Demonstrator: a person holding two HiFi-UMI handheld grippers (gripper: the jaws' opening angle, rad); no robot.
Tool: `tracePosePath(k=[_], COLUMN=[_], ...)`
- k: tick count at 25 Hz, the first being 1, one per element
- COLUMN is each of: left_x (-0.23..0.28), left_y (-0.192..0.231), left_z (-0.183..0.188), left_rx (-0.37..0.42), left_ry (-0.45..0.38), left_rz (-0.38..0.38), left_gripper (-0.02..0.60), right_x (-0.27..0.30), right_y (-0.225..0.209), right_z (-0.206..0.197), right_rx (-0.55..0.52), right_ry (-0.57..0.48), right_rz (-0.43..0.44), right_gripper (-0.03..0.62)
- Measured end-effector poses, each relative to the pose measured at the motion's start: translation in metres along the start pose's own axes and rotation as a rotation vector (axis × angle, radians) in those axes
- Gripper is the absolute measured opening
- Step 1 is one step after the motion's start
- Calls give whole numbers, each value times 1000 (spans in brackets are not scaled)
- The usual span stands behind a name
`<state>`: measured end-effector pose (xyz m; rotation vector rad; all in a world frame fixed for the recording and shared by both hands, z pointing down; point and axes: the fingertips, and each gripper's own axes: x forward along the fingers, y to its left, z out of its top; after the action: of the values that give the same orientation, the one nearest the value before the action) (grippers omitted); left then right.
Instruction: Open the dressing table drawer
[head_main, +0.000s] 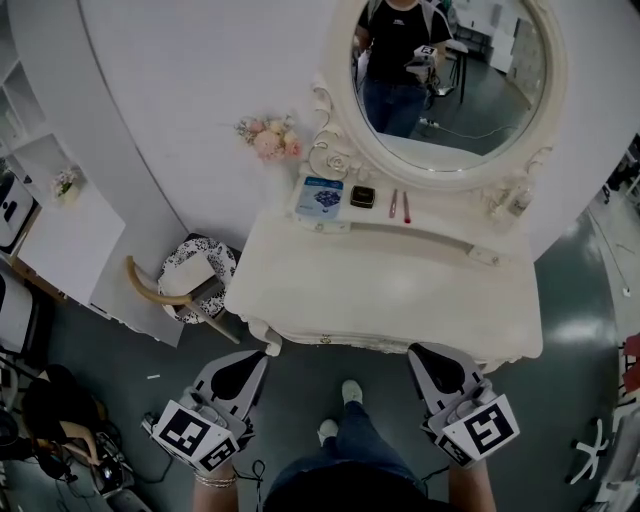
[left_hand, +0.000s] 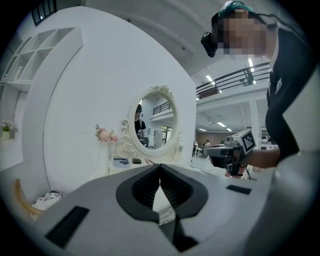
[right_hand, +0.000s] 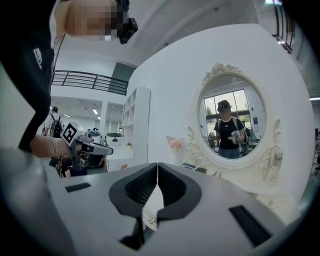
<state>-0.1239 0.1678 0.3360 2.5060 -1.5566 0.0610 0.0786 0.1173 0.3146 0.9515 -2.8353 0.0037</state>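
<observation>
Your legs (head_main: 345, 462) fill the bottom of the head view. Just ahead of them you hold the left gripper (head_main: 264, 354) and the right gripper (head_main: 414, 350), one near each end of the front of the surface (head_main: 380, 290). Both pairs of fingers are clenched on nothing; in each gripper view the tips meet, and only the pale furniture shows through the gap below them.

The drawer (head_main: 345, 342) sits in the front apron under the lip of the surface, between the two grippers, and from above it shows only as a thin carved strip. Nothing juts out past the lip, so I judge it shut and the task not yet begun. You are lined up in front of it, but neither gripper is on a pull. Left to do: loosen one pair of fingers, find the pull, close on it and draw the drawer toward you. I cannot make out a pull for certain from here.

At the back of the surface, under the oval mirror (head_main: 450, 80), lie a blue box (head_main: 320, 196), a small dark case (head_main: 363, 196) and two thin sticks (head_main: 400, 206). Pink flowers (head_main: 268, 138) stand against the white wall (head_main: 180, 80) to the left. A patterned stool (head_main: 195, 272) stands on the dark floor (head_main: 570, 300) beside the left end, well clear of the drawer's path.
</observation>
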Motion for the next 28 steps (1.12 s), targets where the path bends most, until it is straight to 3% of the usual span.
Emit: tracePosePath(k=[13, 28], left_x=[47, 113], left_y=[27, 48], left_z=[3, 23], left_rx=[-9, -12], left_ry=[27, 5], left_rz=[73, 131], left_gripper=[17, 17], right_x=[50, 104], right_y=[-52, -105], right_z=[8, 14], right_rx=[-54, -10], right_ry=[25, 12], right_rz=[67, 157], right_gripper=[18, 18])
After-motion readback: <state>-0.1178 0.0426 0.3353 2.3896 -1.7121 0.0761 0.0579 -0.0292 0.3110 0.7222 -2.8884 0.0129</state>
